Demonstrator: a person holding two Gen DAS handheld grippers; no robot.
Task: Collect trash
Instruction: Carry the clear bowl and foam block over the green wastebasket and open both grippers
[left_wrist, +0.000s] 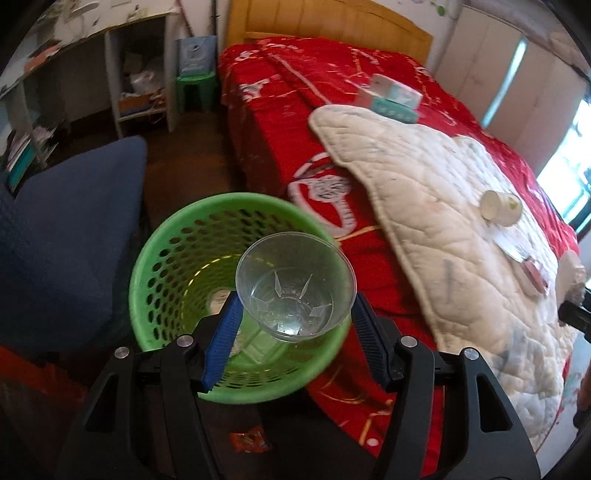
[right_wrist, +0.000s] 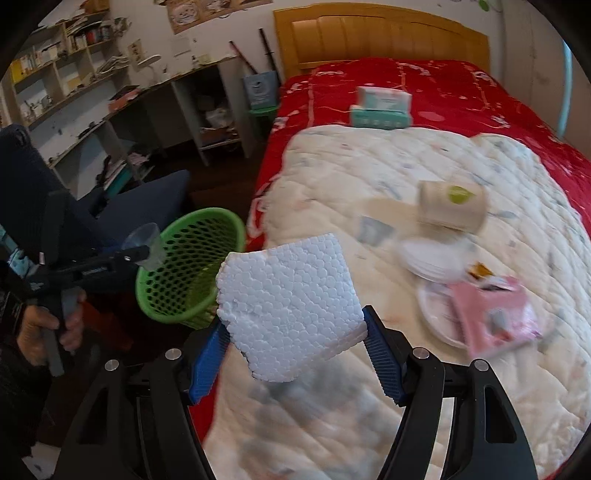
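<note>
Now clear cup (left_wrist: 295, 284) opens toward the left-wrist camera

i count one green basket (left_wrist: 177, 266), one clear cup (left_wrist: 295, 284) and one foam block (right_wrist: 291, 310). on the bed there is one paper cup (right_wrist: 452, 208), two stacked boxes (right_wrist: 382, 107), one pink packet (right_wrist: 493, 315) and some white plates (right_wrist: 432, 258), too blurred to count. i see one green stool (left_wrist: 195, 86), one red wrapper (left_wrist: 249, 439) and one blue chair (left_wrist: 74, 236).
</note>
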